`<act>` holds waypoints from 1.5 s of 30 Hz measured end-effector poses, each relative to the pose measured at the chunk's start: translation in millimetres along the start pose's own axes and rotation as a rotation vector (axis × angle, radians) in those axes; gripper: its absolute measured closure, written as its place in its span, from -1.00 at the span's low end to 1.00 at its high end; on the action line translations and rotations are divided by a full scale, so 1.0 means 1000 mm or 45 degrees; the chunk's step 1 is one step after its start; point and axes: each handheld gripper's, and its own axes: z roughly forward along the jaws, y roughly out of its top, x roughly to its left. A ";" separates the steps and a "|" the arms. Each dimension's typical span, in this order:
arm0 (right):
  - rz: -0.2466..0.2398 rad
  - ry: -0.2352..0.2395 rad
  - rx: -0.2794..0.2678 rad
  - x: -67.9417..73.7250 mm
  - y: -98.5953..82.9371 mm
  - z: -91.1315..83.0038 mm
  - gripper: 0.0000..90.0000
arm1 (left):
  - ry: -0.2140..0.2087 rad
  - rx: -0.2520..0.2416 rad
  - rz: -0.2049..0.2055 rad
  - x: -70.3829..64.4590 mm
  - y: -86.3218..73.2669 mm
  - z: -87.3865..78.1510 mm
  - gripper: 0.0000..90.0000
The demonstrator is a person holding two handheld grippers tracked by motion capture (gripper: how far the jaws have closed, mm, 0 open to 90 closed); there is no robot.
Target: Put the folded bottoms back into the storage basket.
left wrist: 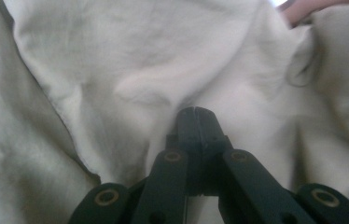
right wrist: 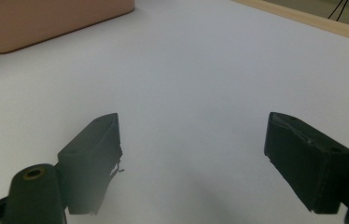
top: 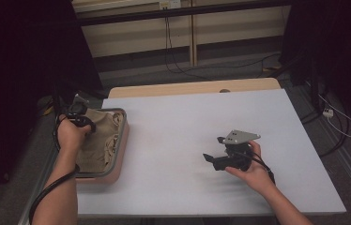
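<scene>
The crumpled beige cloth (left wrist: 130,70) lies bunched in the pink, grey-rimmed plastic basket (top: 123,140) at the table's left edge. The left gripper (left wrist: 196,122) has its jaws pressed together on a fold of it, so the grasping step looks done. The next move likely calls for lifting the cloth clear onto the white table (top: 178,136), where the right gripper (right wrist: 191,158) waits, jaws spread.

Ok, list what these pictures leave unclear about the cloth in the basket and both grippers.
- Left gripper: its jaws are together against the beige cloth, but the left gripper view cannot show whether fabric is pinched between them.
- Basket: the high view's hand and the cloth hide its inside.
- Right gripper: open over the white table; its view's edge cuts the jaws.
</scene>
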 end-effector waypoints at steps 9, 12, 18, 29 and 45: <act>0.010 -0.014 0.004 0.001 -0.001 0.005 -0.61 | 0.027 0.014 -0.009 0.005 -0.007 0.024 1.00; 0.006 -0.015 0.008 0.000 -0.001 0.006 -0.61 | 0.035 0.048 -0.004 0.006 -0.009 0.031 1.00; -0.002 -0.014 0.006 0.002 0.000 0.007 -0.61 | 0.007 0.053 -0.042 0.007 -0.012 0.037 1.00; -0.002 -0.012 0.005 0.001 0.001 0.006 -0.61 | -0.007 0.066 -0.033 0.005 -0.011 0.026 1.00; -0.009 -0.018 -0.001 0.003 0.001 0.000 -0.61 | -0.067 0.117 0.012 -0.008 -0.027 0.024 1.00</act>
